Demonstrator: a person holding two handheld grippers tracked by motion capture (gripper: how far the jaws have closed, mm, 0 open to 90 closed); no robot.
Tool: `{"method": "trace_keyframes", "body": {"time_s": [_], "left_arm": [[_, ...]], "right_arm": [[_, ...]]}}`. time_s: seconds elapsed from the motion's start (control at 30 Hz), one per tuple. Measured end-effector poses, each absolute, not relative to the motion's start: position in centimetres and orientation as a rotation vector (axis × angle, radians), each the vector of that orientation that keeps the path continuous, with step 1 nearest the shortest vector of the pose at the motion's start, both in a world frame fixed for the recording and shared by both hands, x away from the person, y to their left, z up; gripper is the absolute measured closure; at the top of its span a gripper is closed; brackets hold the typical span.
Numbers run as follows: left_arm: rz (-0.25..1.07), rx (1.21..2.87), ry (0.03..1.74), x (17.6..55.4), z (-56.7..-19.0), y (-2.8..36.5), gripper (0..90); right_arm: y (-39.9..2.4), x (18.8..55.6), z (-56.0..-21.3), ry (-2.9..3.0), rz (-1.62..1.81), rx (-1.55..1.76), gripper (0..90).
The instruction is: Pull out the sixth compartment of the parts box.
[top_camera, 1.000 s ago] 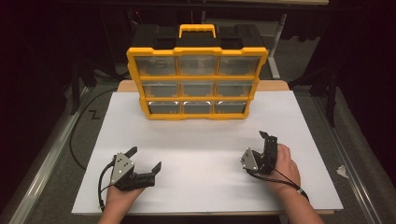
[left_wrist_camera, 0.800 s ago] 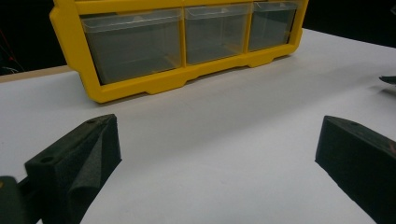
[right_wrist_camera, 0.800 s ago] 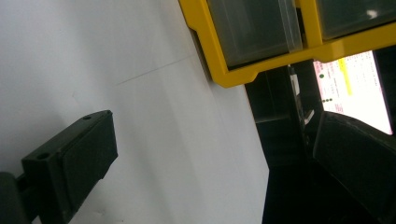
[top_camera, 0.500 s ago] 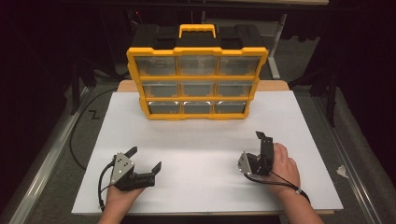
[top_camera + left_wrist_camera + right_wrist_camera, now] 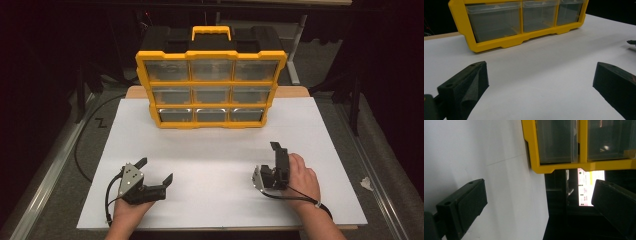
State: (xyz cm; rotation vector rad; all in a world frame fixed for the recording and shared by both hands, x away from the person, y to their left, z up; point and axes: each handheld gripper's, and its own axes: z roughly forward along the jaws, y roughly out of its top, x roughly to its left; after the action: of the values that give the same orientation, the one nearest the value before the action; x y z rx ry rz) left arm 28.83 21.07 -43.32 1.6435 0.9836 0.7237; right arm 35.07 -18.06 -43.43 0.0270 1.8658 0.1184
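A yellow organizer box [image 5: 211, 82] with a black back and a yellow carry handle [image 5: 211, 33] on top is stood upright at the far middle of the white tabletop [image 5: 220, 165]. Its front is turned toward the near edge and is divided into three rows of three clear drawers [image 5: 211, 93], all pushed shut. The contents of the drawers cannot be made out. In the left gripper view the bottom row is seen resting just above the yellow base frame [image 5: 524, 41].
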Motion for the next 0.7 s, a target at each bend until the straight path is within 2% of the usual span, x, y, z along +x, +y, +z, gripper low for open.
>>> {"method": "trace_keyframes", "body": {"time_s": [0.37,0.7], "left_arm": [[0.732,1.629,0.972,28.9,-43.3,21.2,0.4],[0.735,1.656,0.955,29.0,-43.4,21.1,0.3]], "right_arm": [[-17.0,34.7,-43.8,1.825,0.112,0.002,9.6],[-16.0,35.6,-43.7,1.755,0.101,0.011,29.4]]}}
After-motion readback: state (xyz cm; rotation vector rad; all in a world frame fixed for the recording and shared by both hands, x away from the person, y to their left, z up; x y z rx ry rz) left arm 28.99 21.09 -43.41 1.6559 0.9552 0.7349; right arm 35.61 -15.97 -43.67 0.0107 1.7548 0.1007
